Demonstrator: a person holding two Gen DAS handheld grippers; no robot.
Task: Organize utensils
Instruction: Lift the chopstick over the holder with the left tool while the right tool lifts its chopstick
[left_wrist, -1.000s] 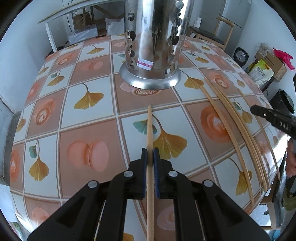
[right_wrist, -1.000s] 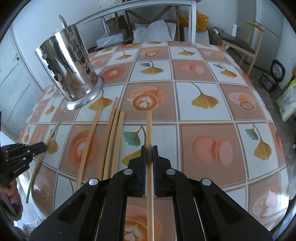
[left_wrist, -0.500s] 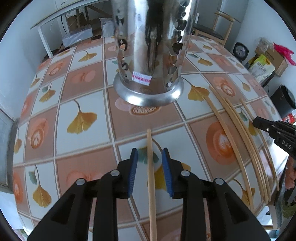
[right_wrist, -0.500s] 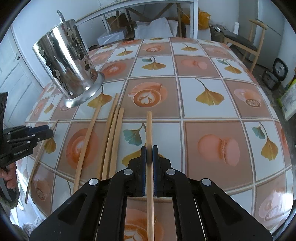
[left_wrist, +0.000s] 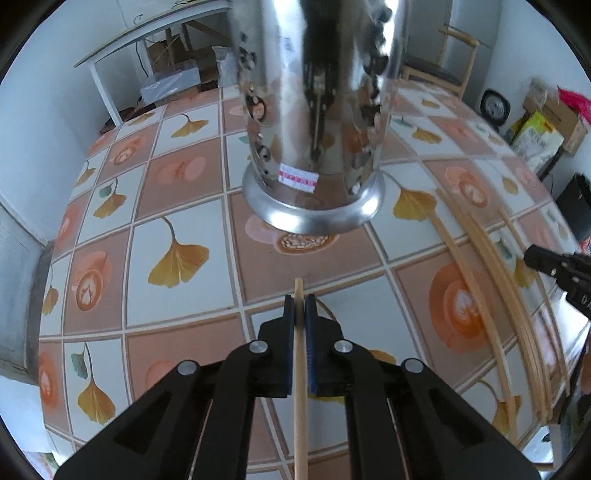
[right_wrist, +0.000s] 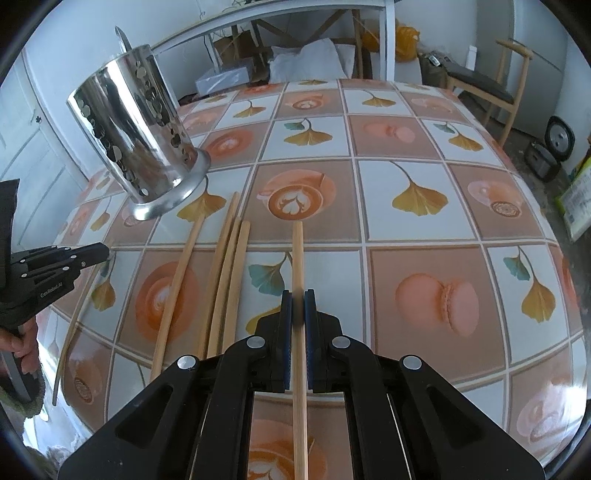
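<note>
Left tongs (left_wrist: 300, 308) have re-clamped their chopstick (left_wrist: 300, 369) nearer the metal holder (left_wrist: 314, 110); right tongs (right_wrist: 297, 304) grip another.

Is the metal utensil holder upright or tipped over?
Upright. The metal utensil holder stands on its flared base on the tiled tablecloth, open end up, with one utensil handle poking above its rim.

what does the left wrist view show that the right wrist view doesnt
Only the left wrist view: the red and white label low on the holder, and the left gripper shut on a wooden chopstick.

Only the right wrist view: the holder's open rim with a metal handle poking out, and the right gripper shut on another chopstick.

Both: the perforated shiny steel utensil holder and loose chopsticks on the tile-print tablecloth.
</note>
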